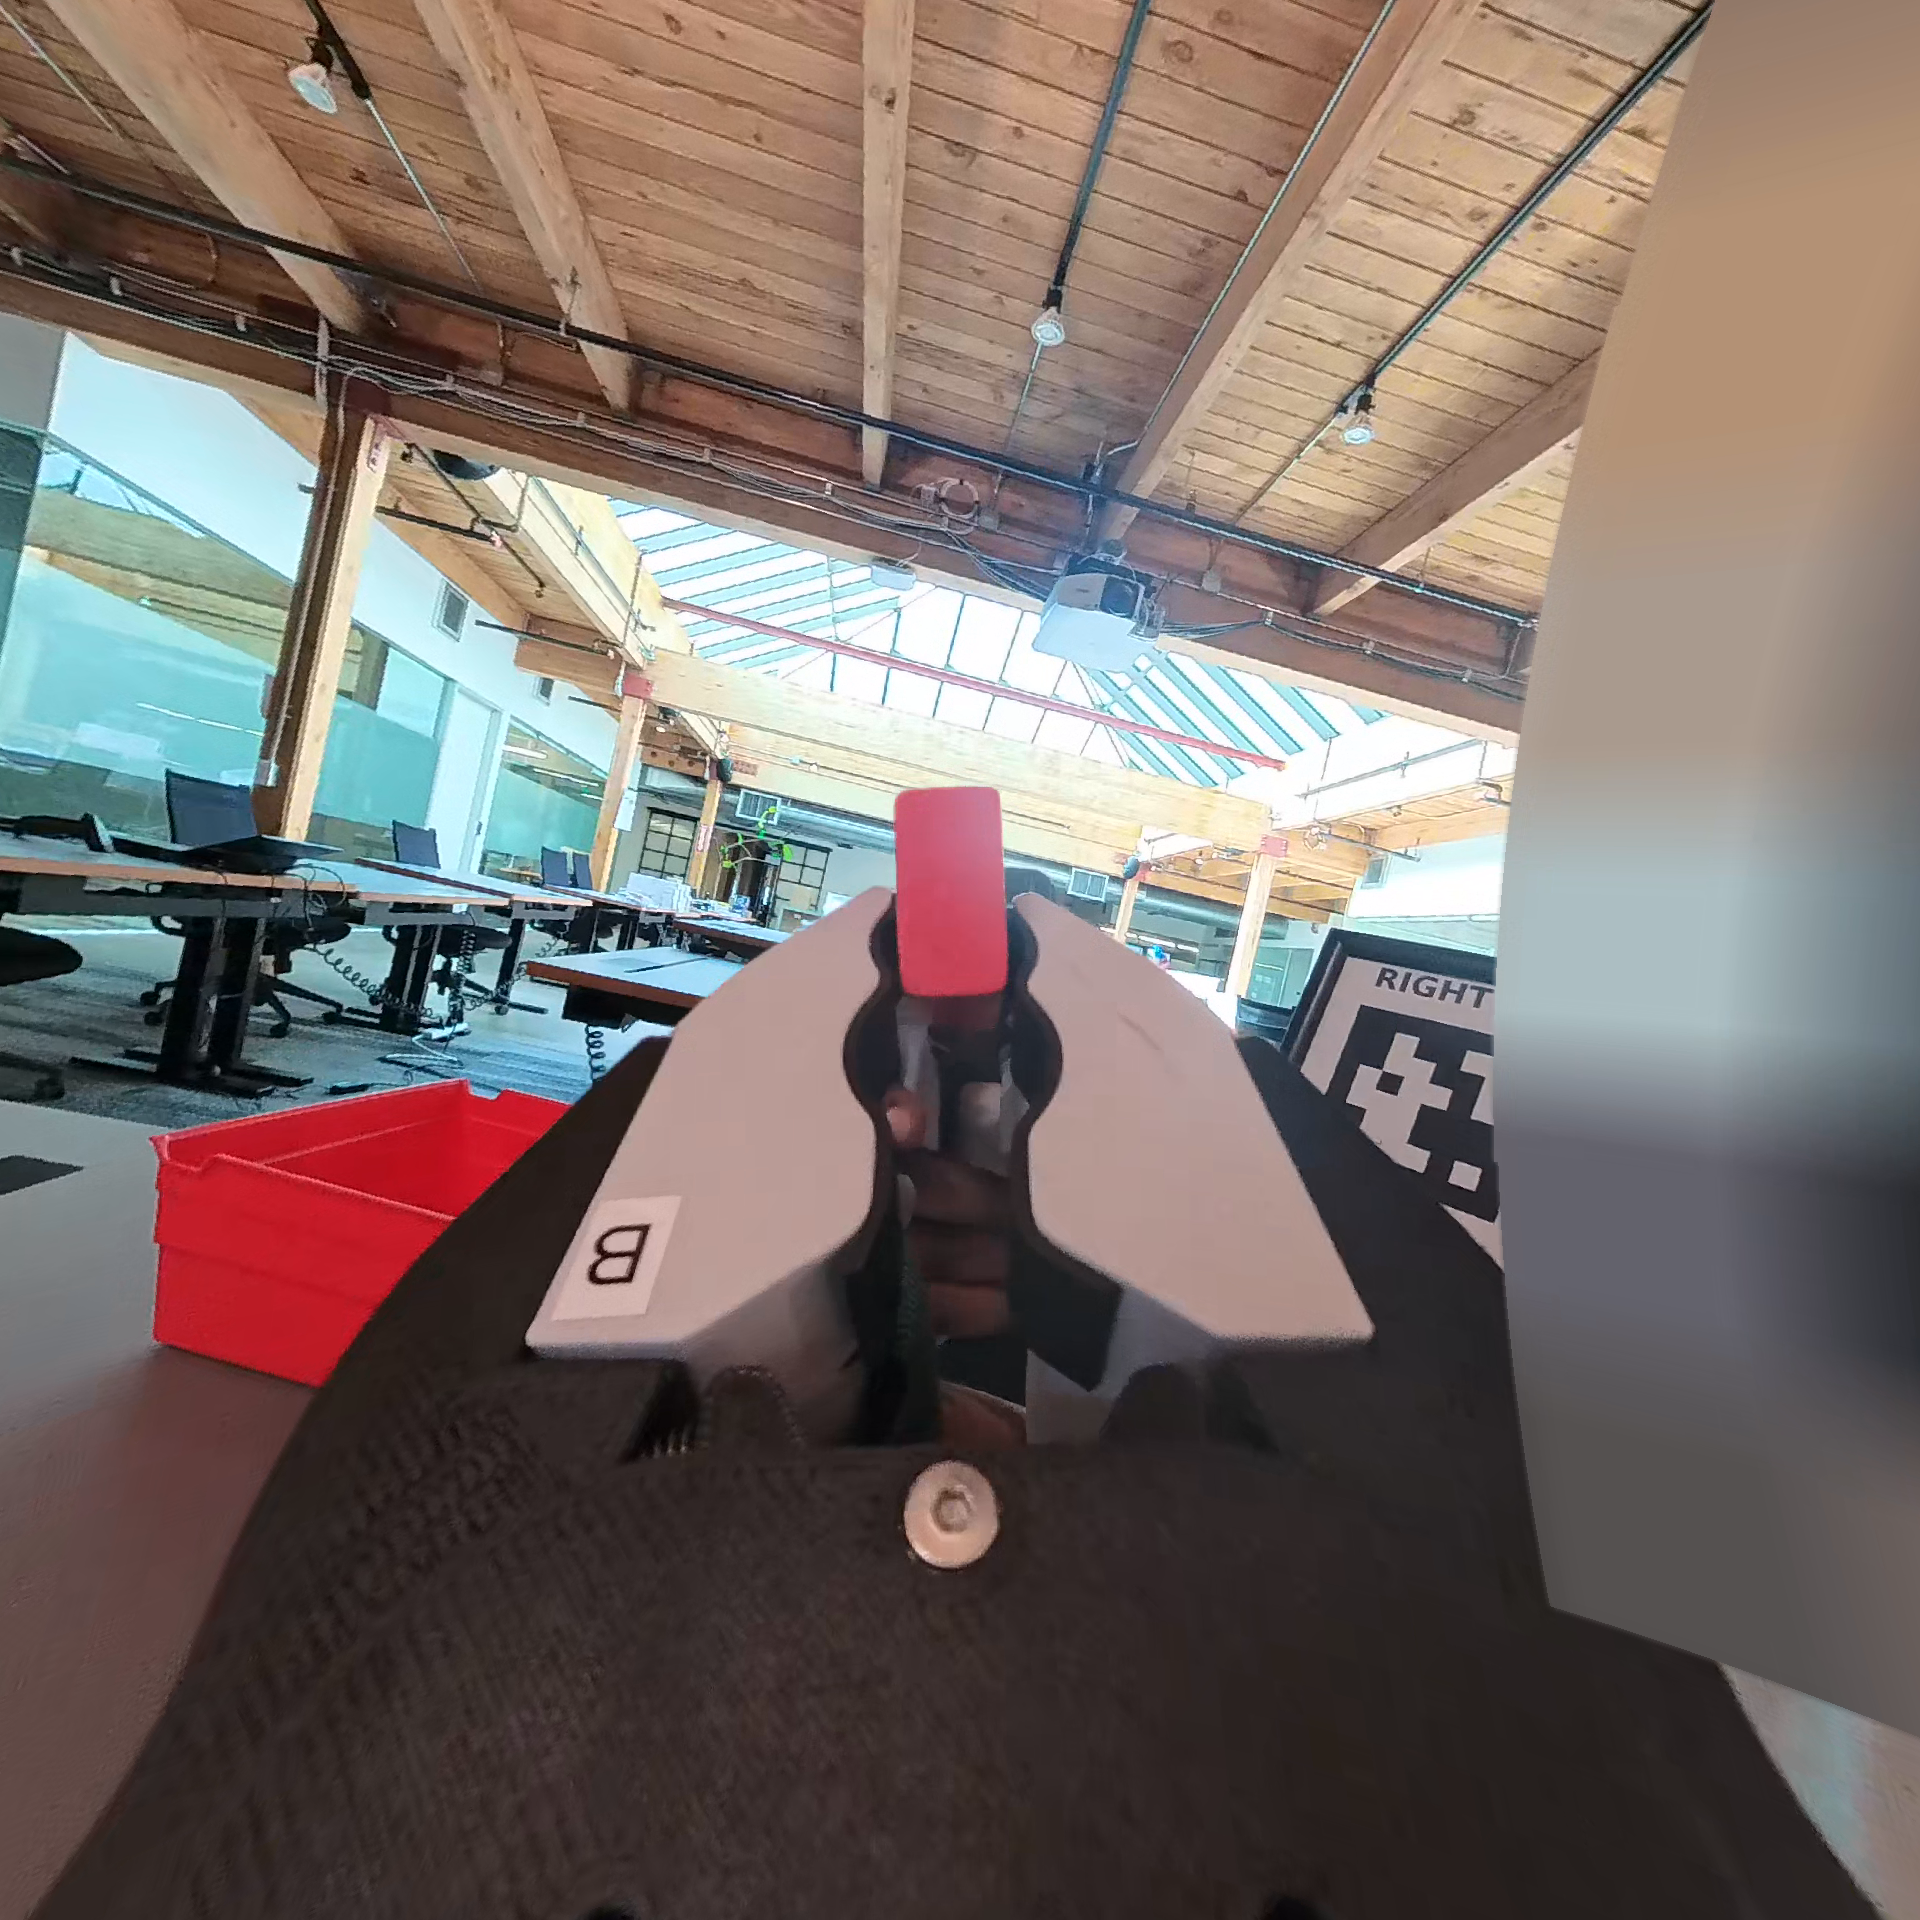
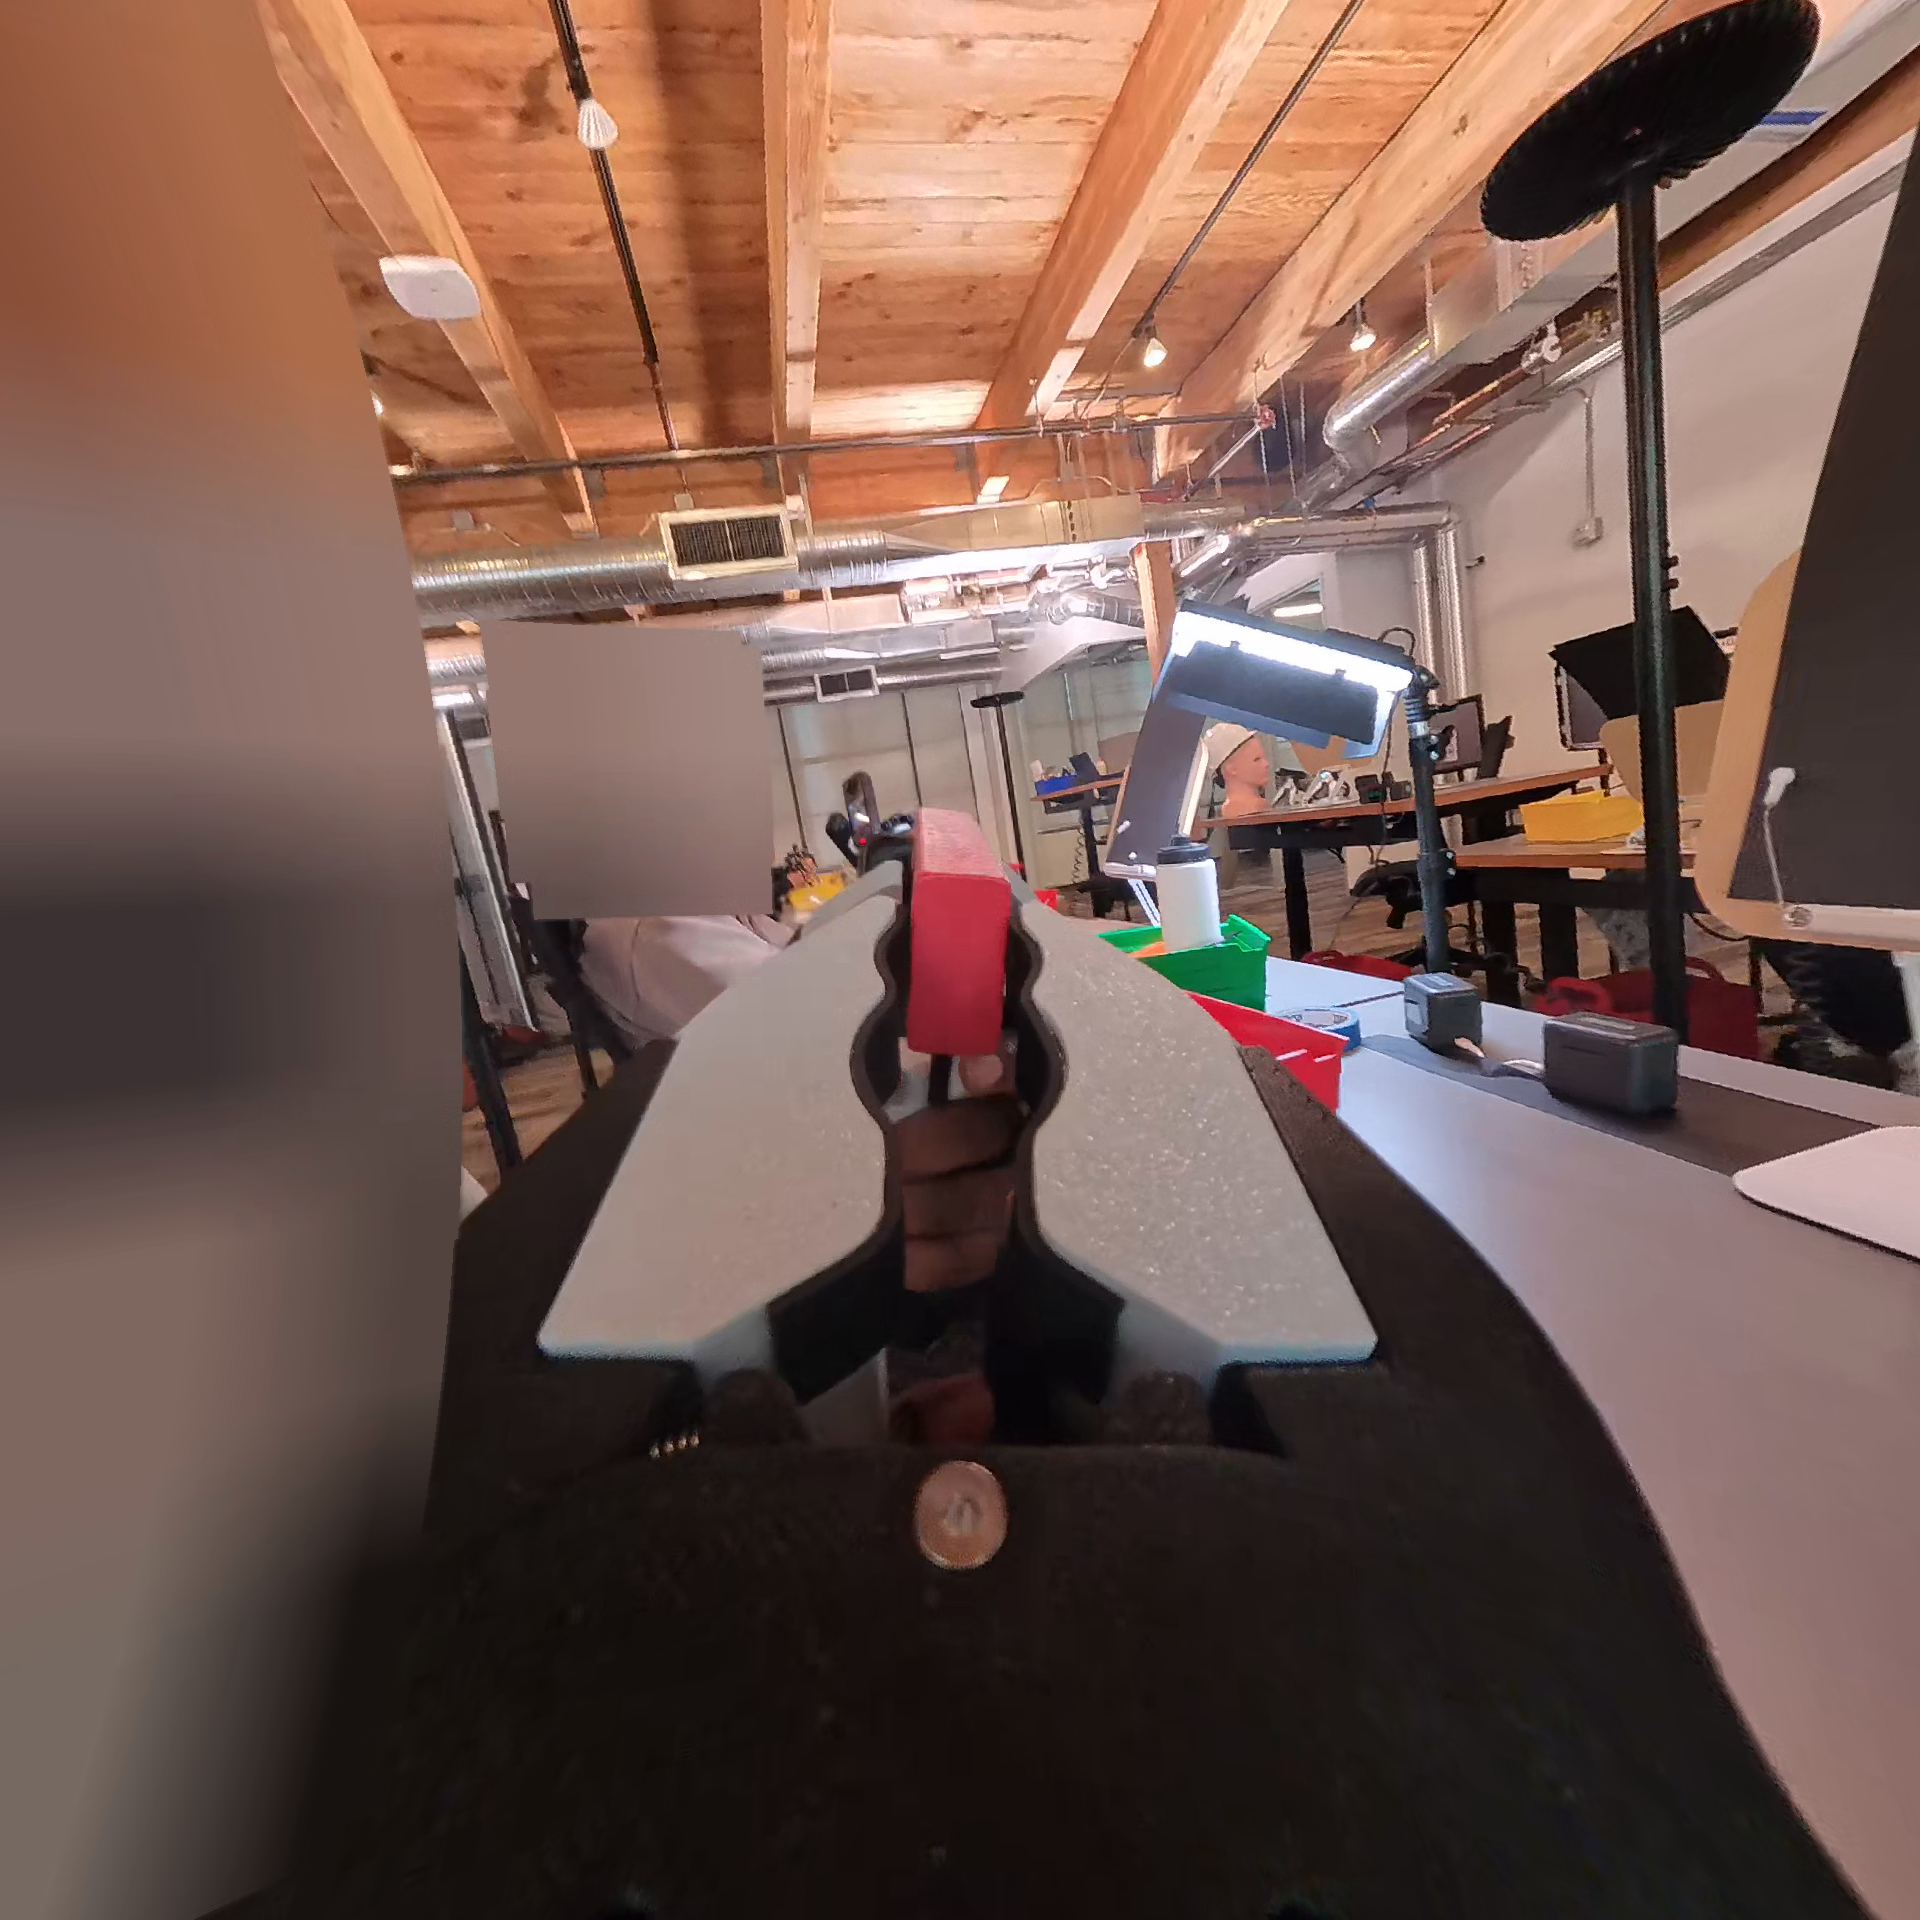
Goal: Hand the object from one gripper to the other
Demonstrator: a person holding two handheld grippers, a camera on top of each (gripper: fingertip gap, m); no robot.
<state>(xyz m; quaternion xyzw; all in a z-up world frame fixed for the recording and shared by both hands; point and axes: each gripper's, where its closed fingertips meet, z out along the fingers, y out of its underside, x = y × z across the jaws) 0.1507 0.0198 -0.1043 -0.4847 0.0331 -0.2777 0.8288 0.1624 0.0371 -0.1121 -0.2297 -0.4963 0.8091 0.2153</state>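
Observation:
A red rectangular block [image 1: 949, 894] stands upright between the grey fingers of my left gripper [image 1: 951, 935], which is shut on its lower part. The same red block [image 2: 956, 956] sits between the fingers of my right gripper [image 2: 956, 971], which is also shut on it. Both grippers are raised above the table and meet at the block. Through the gap between the fingers a hand [image 1: 961, 1236] shows, and also in the right wrist view [image 2: 956, 1174]. A black-and-white marker tag [image 1: 1403, 1081] of the other gripper shows at the right in the left wrist view.
A red bin [image 1: 301, 1216] sits on the grey table [image 1: 73, 1455] to the left. In the right wrist view a green bin [image 2: 1205, 956] with a white bottle [image 2: 1188, 894], a red bin [image 2: 1278, 1039], two grey devices [image 2: 1608, 1060] and a lamp pole [image 2: 1652, 623] stand to the right.

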